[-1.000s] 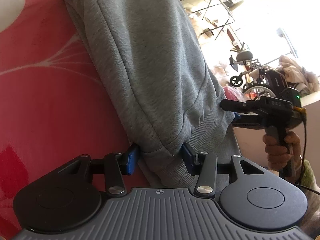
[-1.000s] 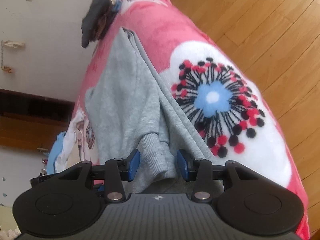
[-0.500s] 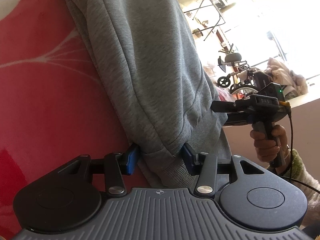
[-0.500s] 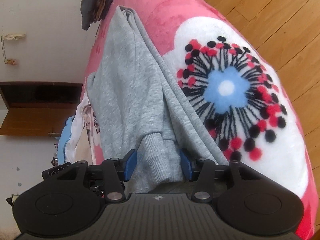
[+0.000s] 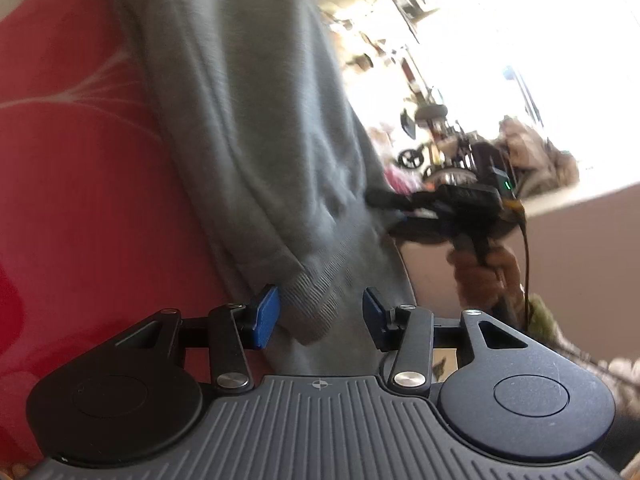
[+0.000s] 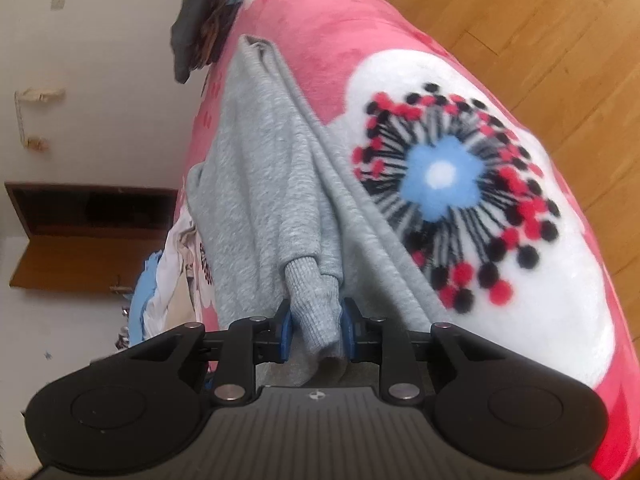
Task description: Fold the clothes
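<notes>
Grey sweatshirt (image 6: pixel 260 200) lengthwise along blanket (image 6: pixel 540 300)

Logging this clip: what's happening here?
A person is folding a grey sweatshirt on a pink flowered blanket with two handheld grippers. The right gripper is closing on a ribbed cuff, which sits between its pads. The left gripper has the ribbed hem between its fingers, but a gap shows on one side.

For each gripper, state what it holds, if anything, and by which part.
The right gripper is closing on the grey sweatshirt's ribbed cuff. The left gripper straddles the ribbed hem, not pinching it.
</notes>
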The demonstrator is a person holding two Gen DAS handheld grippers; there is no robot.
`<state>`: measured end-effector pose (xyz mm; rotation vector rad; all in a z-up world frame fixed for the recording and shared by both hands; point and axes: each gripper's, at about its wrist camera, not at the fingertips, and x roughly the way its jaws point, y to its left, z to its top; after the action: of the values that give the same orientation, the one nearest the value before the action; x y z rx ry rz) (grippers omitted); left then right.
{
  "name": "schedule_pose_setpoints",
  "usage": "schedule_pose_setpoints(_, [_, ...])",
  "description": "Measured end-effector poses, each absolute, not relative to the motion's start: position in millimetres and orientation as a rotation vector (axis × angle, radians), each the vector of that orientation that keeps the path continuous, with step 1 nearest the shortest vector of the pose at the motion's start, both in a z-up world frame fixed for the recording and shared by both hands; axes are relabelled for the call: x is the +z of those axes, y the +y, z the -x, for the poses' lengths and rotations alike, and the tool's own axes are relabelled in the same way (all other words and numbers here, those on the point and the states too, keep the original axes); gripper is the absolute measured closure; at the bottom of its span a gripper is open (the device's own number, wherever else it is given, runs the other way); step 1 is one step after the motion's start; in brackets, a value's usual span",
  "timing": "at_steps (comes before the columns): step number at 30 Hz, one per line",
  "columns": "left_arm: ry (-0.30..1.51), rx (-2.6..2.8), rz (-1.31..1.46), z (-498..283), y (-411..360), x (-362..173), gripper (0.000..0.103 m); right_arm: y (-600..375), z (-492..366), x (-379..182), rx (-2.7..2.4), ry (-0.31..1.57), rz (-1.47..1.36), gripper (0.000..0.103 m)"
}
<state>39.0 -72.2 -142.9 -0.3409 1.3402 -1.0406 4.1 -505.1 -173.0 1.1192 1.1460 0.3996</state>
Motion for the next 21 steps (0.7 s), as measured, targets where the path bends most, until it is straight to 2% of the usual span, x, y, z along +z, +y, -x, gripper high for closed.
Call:
schedule_pose_setpoints(6, [1.342, -1.049, 0.229, -26.4, -83.0, -143.9, 0.058, -509.9, -2.5, -182.1, 0.400, 1.138, -1.171, 0.077])
schedule_pose_setpoints(21, [1.317, -0.948, 0.254, -29.2, -92.5, -157.2, 0.058, -511.8, -0.8, -187.0, 0.403, 1.144, -1.190, 0.076])
